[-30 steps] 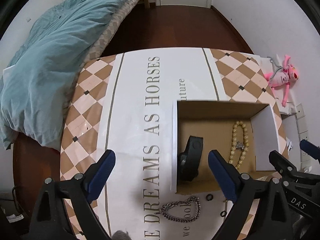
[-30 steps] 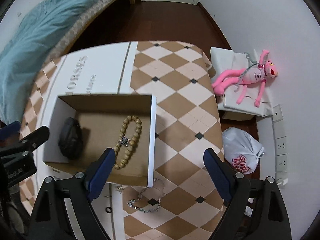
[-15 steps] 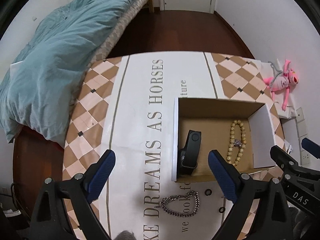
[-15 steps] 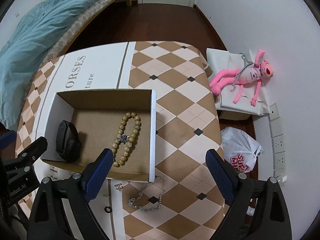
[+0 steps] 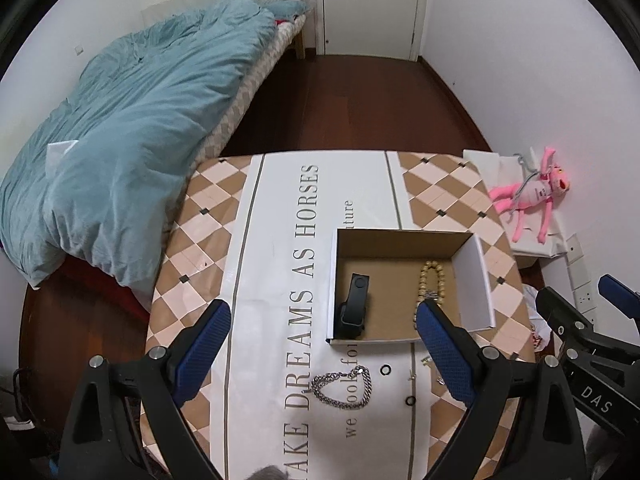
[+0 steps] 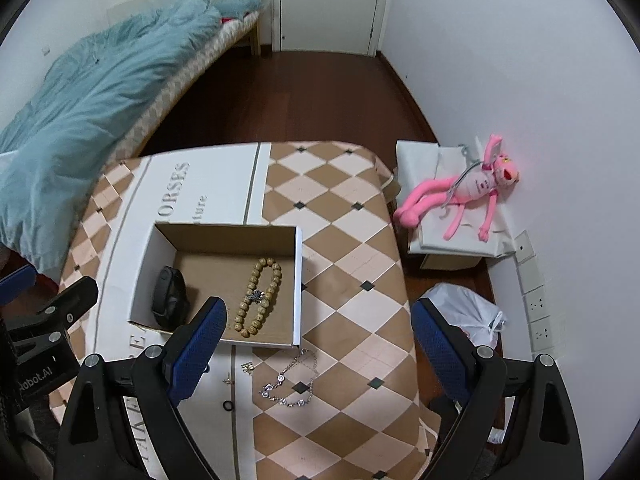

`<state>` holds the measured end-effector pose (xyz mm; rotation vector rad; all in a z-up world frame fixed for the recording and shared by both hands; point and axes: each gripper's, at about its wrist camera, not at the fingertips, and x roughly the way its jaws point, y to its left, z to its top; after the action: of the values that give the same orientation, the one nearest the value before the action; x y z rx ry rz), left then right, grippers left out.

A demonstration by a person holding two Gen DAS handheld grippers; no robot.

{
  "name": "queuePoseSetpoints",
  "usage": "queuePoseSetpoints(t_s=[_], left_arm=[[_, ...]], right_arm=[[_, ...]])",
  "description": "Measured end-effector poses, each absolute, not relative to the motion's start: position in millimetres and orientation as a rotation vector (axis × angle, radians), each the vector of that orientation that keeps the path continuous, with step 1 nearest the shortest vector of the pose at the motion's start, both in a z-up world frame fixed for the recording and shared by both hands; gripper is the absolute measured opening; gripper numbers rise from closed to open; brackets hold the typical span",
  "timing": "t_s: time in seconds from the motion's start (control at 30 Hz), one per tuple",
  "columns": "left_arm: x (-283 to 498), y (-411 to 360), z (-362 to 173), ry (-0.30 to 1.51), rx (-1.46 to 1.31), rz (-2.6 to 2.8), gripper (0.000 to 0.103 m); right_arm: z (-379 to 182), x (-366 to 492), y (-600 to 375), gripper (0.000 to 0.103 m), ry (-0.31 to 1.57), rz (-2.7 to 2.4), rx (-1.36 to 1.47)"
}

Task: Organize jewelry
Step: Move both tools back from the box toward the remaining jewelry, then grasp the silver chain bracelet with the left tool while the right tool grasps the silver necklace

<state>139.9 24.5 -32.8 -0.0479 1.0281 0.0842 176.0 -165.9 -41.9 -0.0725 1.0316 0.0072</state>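
A: Why does the cardboard box point(image 6: 224, 276) sit at the centre of the frame on the table point(image 6: 340, 248)?

B: It looks to be the collecting place. Inside lie a black band point(image 6: 168, 298) at the box's left and a bead bracelet point(image 6: 260, 296) toward its right, both with their long axes running from near edge to far wall.

A: And what is left out?

B: Below the box in the left view, a silver chain point(image 5: 342, 386) lies as a loop, its long axis across the frame. In the right view a thin crystal necklace point(image 6: 290, 380) trails from just under the box's near right corner down and to the left. Small rings point(image 5: 386, 370) and studs lie between; their details are too small to tell.

A: The grippers?

B: Left gripper point(image 5: 324, 356) and right gripper point(image 6: 318, 354) both hold their fingers wide with nothing between them, above the loose pieces, I judge ready to choose one.
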Motion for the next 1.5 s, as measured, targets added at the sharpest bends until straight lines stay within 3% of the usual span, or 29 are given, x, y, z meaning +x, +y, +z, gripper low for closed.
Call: queuePoseSetpoints(t_s=[0.47,0.63,0.87,1.0,1.23,1.27,1.37,1.5], left_arm=[[116.1,26.5,-10.9,0.971,-0.047,0.109,0.095],[111.0,32.5,-45.1,1.026,-0.045,0.139,0.095],[103.2,44.2,-116.8,1.180,-0.028,0.197,0.095],[96.4,52.0,-144.5,1.244,-0.039,0.225,0.095],[92.9,58.1,-169.1,1.295,-0.057,0.223,0.095],[93.3,58.0,-171.7,1.299,-0.064,0.214,0.094],[95.1,58.2,-178.0,1.318,-0.102,0.180,0.094],[97.5,60.1,-182.6,1.327,-0.133,0.145,0.094]], right_arm=[[-5.1,140.0,-176.3,0.095,0.983,0.046,0.017],[-44.8,138.7,-186.1,0.095,1.084,0.041,0.050],[-141.2,139.1,-207.6,0.094,1.273,-0.001,0.131],[-190.4,137.9,-212.9,0.076,1.345,-0.021,0.176],[-213.4,135.2,-189.0,0.064,1.306,-0.053,0.048],[-212.2,134.2,-185.8,0.055,1.295,-0.045,0.043],[-208.6,130.7,-177.7,0.001,1.274,-0.027,0.026],[-205.8,122.3,-178.8,0.001,1.289,0.003,0.082]])
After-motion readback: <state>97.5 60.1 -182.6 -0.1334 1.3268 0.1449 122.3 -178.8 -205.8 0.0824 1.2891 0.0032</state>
